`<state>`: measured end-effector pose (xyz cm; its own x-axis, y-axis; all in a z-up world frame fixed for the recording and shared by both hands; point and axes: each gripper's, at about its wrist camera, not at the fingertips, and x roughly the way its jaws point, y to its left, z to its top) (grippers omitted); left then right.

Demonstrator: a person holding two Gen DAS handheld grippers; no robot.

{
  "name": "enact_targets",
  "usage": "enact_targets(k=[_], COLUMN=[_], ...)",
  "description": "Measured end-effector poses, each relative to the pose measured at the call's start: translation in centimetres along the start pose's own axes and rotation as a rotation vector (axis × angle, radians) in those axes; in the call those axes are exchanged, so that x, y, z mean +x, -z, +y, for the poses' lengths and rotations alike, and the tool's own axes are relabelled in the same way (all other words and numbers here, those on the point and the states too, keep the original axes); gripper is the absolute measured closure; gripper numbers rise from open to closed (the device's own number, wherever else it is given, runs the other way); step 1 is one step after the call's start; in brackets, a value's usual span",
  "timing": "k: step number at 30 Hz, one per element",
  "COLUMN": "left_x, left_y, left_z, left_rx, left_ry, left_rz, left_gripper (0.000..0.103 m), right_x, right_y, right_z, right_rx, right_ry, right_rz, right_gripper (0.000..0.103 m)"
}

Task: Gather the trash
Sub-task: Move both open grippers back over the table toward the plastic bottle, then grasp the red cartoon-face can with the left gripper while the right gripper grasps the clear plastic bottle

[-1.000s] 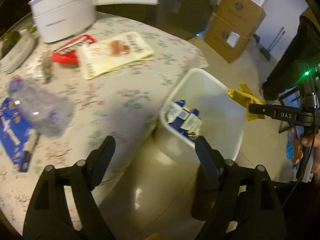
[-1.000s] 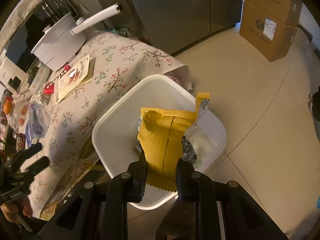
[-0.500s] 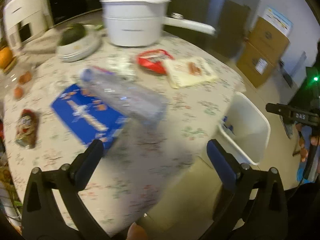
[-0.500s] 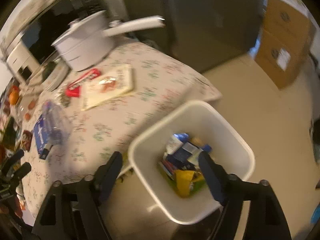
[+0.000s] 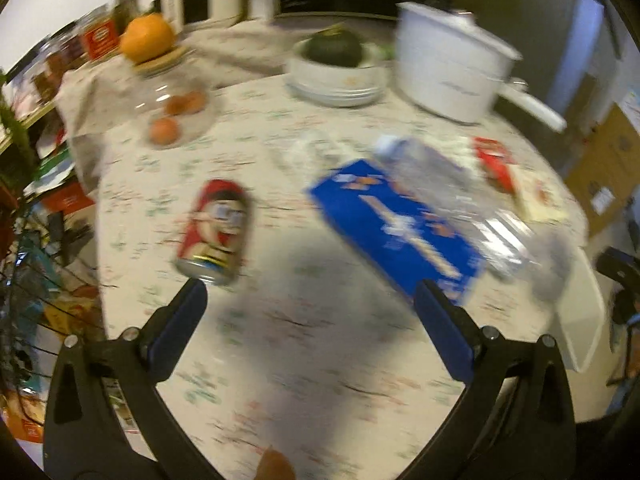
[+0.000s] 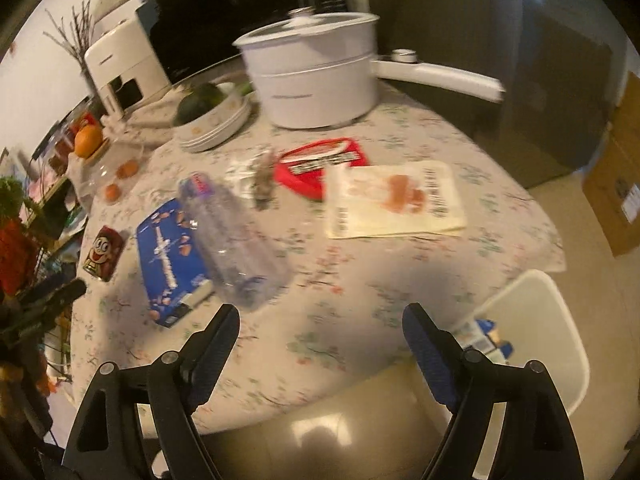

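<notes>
Right wrist: no legible writing; right tongs and left tongs apart.

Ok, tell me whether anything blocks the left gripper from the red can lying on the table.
Nothing visible does. The left gripper is open and empty above the table, and the red can lies on its side just beyond the left finger, with only bare tablecloth between.

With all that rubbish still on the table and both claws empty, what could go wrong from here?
The clear plastic bottle lies across the blue box, so grabbing either could drag the other. The red can lies on its side near the table's edge and might roll off if nudged. The white bin sits below the table edge, so a careless drop could miss.
</notes>
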<state>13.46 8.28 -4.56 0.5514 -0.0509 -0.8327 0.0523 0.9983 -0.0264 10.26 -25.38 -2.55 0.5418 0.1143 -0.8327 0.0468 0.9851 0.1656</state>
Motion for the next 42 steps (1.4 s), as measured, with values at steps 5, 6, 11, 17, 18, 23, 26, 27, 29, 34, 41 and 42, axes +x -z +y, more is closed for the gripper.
enact_targets(k=[5,6,11,17,18,23,26,27,29,34,41,42], left_x=[3.4,4.1,6.1,7.7,8.0,8.5,8.2,8.0,7.6,5.4,2.7,2.5], left_y=[-1.0,-1.2,-2.0,-2.7,-2.6,-2.1,-1.9,-1.8,-1.7,-1.9,-1.7,-1.6], left_z=[3.5,4.1,5.9,6.5,6.6,7.1,7.5,7.6,8.0,8.2,7.3,7.2], left_rx=[-0.097,-0.116,-0.187,-0.231,-0.242,-0.262,-0.282,-0.291,-0.310,-0.306,-0.259,-0.260], left_ry=[-0.004,0.004,0.033,0.089,0.100,0.104,0.101,0.102,0.103,0.112,0.138,0.143], left_rz=[0.045,0.053,0.079,0.116,0.127,0.144,0.132,0.127,0.115,0.064,0.038,0.041], left_gripper=[0.001,0.001,0.009,0.037,0.043,0.048,0.048,0.048,0.049,0.049,0.049,0.049], right_x=[1.8,2.1,3.1,3.7,3.9,4.5,4.8,4.8,5.0,5.3,6.1,6.4], right_y=[-1.0,-1.1,-1.7,-2.0,-1.9,-1.7,-1.5,-1.5,-1.5,-1.7,-2.1,-2.2], right_z=[2.6,3.0,4.4,5.3,5.5,6.2,6.5,6.6,6.5,6.7,7.3,7.3], right_rx=[-0.016,-0.024,-0.046,-0.074,-0.083,-0.113,-0.124,-0.122,-0.115,-0.116,-0.137,-0.137], right_ry=[-0.017,-0.016,-0.012,-0.010,-0.009,-0.007,-0.006,-0.010,-0.013,-0.018,-0.012,-0.013], right_rz=[0.011,0.012,0.015,0.016,0.021,0.038,0.046,0.048,0.052,0.053,0.052,0.058], right_gripper=[0.018,0.018,0.018,0.018,0.018,0.018,0.018,0.018,0.018,0.018,0.018,0.018])
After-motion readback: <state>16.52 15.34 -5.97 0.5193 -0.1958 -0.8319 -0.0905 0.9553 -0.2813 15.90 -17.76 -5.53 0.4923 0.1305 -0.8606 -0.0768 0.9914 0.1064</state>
